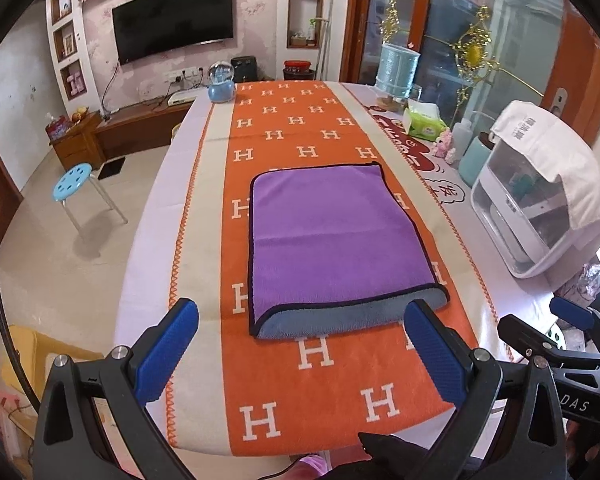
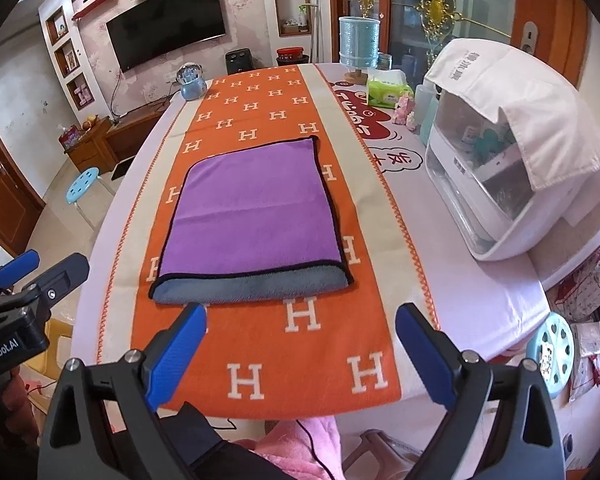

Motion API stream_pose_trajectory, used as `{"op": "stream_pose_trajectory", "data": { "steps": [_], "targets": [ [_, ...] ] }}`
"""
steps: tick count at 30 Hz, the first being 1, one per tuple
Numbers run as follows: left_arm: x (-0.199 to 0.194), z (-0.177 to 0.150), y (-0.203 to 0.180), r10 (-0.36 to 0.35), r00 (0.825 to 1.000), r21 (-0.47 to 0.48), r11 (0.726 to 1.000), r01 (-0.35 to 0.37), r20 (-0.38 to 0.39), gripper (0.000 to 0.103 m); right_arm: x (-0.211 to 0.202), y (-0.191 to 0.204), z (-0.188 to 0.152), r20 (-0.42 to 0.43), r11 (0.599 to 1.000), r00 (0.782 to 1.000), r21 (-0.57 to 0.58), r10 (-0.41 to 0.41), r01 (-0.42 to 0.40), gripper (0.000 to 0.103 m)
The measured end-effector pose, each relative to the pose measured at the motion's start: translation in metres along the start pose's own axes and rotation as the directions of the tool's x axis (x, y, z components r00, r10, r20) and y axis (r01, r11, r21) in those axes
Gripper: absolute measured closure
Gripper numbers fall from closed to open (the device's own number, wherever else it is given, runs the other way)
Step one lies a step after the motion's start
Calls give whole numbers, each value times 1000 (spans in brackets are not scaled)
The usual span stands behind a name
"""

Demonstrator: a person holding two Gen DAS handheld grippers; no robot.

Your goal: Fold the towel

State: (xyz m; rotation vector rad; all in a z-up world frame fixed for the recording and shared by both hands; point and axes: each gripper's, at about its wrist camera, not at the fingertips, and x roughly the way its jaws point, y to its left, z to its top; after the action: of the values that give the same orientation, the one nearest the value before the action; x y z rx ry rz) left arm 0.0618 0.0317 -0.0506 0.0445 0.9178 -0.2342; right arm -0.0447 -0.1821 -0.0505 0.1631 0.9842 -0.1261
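Living-room table w/ orange runner (image 1: 340,392): purple towel (image 1: 320,236) lies mid-runner, folded once; left gripper (image 1: 300,320) & right gripper (image 2: 300,320) both spread wide, empty, so pinch near corners evenly, fold square.

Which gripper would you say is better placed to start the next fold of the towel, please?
Probably the left gripper: its open jaws already frame the towel at its near grey edge. The right gripper is open too, but further back.

towel (image 2: 252,216) – folded, flat on orange runner (image 2: 268,344) | right hand-held gripper (image 2: 300,318) – jaws apart, empty
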Motion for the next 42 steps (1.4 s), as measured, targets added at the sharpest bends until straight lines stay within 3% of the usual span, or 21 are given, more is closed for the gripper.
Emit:
{"op": "stream_pose_trajectory", "data": {
  "steps": [9,22,34,42],
  "targets": [
    [50,15,1,43,995,-19,999,-45,-88,1,47,-13,28,-63,997,997,-58,47,-51,13],
    [138,22,9,87,962,28,996,-82,-257,1,115,-35,42,-164,985,981,-121,102,-123,21],
    [202,9,28,61,929,57,997,-43,-365,1,170,-47,35,-271,973,955,-154,123,-169,25],
    [223,3,34,26,921,55,998,-5,-388,1,193,-55,29,-314,971,939,-140,141,-193,34]
  ]
}}
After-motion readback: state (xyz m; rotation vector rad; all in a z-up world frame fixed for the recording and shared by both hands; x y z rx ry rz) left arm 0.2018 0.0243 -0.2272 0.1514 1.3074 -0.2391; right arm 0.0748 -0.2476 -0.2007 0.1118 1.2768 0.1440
